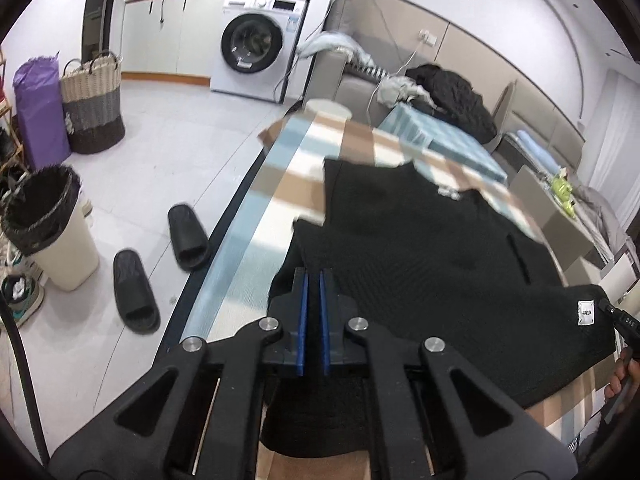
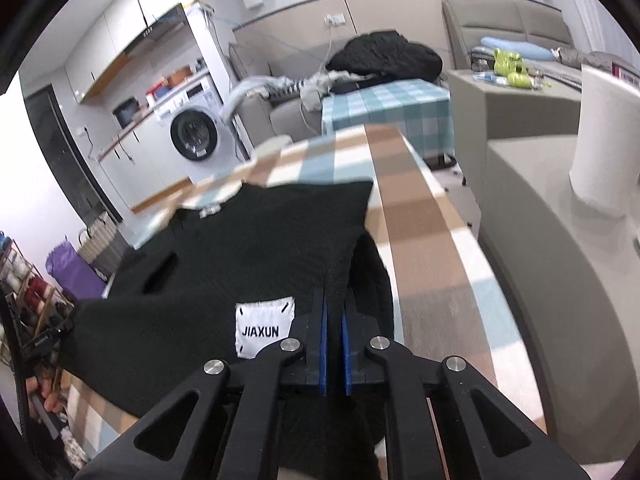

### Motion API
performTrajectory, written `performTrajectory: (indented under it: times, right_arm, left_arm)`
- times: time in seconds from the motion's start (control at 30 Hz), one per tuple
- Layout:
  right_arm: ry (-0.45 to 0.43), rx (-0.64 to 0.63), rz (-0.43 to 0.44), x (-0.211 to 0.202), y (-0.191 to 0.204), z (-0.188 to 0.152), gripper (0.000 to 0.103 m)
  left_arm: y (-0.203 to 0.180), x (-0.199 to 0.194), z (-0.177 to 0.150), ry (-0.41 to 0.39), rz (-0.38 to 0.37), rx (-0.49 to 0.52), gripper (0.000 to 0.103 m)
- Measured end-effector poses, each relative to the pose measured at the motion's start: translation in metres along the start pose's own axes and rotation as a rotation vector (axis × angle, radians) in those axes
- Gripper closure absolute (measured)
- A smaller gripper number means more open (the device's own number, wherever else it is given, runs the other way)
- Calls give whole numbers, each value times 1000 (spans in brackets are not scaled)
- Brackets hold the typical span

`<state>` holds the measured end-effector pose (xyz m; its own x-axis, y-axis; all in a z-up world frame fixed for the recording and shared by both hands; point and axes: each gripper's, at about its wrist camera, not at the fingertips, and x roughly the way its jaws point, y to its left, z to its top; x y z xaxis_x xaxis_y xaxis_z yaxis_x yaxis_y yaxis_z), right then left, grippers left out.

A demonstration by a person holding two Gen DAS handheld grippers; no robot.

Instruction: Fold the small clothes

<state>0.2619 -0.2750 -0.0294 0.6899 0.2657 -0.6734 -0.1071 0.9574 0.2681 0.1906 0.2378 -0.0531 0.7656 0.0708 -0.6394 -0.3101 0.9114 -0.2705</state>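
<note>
Right wrist | black knit garment (image 2: 248, 248) | white JIAXUN label (image 2: 264, 328) | flat on table

we observe one black knit garment (image 1: 420, 248) (image 2: 240, 248) spread across the checked surface (image 1: 256, 240) (image 2: 420, 232), partly folded, one corner doubled over, a white "jiaxun" label (image 2: 265, 327) facing up at its near edge.
</note>
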Motion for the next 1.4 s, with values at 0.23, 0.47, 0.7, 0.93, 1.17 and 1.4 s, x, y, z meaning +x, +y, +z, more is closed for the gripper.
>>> performTrajectory:
  times: [0.23,0.47,0.7,0.93,1.17,1.4]
  right_arm:
    - [-63,29,-3,22,1,42,99]
    - [37,135,-79,79,-16,53,95]
    - [46,224,-42,40,-38,27,66]
    - [91,312,95,-9,-43,-24,60]
    - [166,374,242,14,-26,-53,52]
    - [106,436,257,31,-35,-47,52]
  left_arm:
    - [-7,30,45,-27,-8,-9,100]
    - [-3,84,50,84,46,-39,99]
    - [17,65,22,107,31,-107,67]
    - [27,23,-8,86,62,-154,47]
    - [7,4,-27,105,-17,-145,28]
    - [-3,17,-45,174,-53,-164,27]
